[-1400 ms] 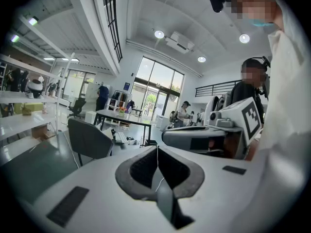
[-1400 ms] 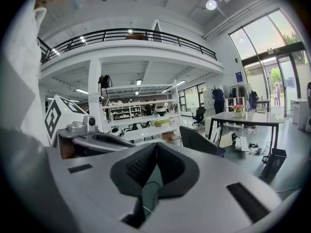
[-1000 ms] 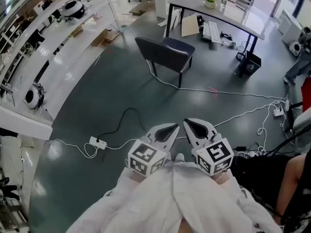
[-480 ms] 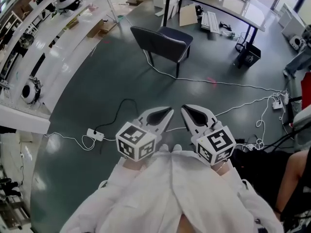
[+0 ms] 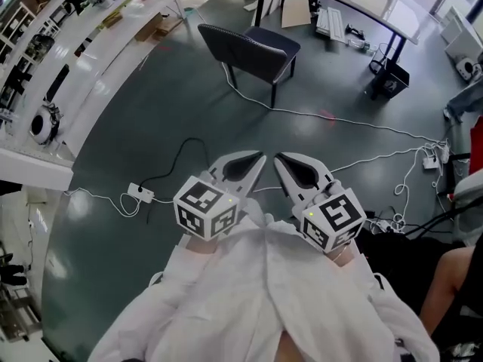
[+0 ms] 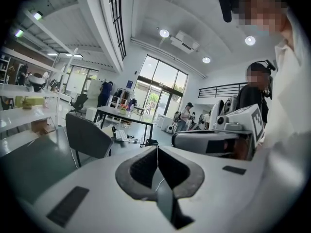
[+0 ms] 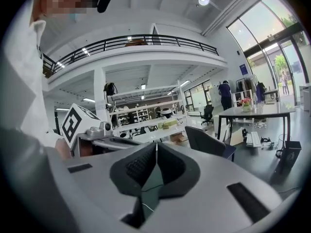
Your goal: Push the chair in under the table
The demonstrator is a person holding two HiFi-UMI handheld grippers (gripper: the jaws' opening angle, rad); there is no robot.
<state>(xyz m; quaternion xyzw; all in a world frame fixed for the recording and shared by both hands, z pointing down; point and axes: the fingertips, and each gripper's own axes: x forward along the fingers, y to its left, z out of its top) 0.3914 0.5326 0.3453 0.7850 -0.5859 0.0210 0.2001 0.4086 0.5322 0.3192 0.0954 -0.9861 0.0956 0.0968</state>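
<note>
Change since earlier frame: chair [image 5: 253, 47] and grey desk [image 5: 362, 6] sit higher in the head view, the desk now cut by the top edge; both marker cubes have shifted up and left; power strip [image 5: 140, 194] has slid up too.

- Left gripper [image 5: 256, 161]: held low in front of white sleeves [image 5: 264, 292], aimed at the chair. Fingers [image 6: 146, 166] together, nothing between them.
- Right gripper [image 5: 281, 162]: just beside the left one, aimed likewise. Fingers [image 7: 138, 166] together, nothing between them.
- Chair: dark, upright on the green-grey floor [image 5: 151, 127], back toward the person, seat toward the desk. It stands out from the desk, not under it, well apart from both grippers.
- Grey desk: beyond the chair; a keyboard [image 5: 330, 23] and cardboard sheet [image 5: 294, 10] lie on the floor below it.
- White cable [image 5: 355, 123]: runs across the floor past the chair legs.
- Black cable [image 5: 177, 161]: curls toward the power strip.
</note>
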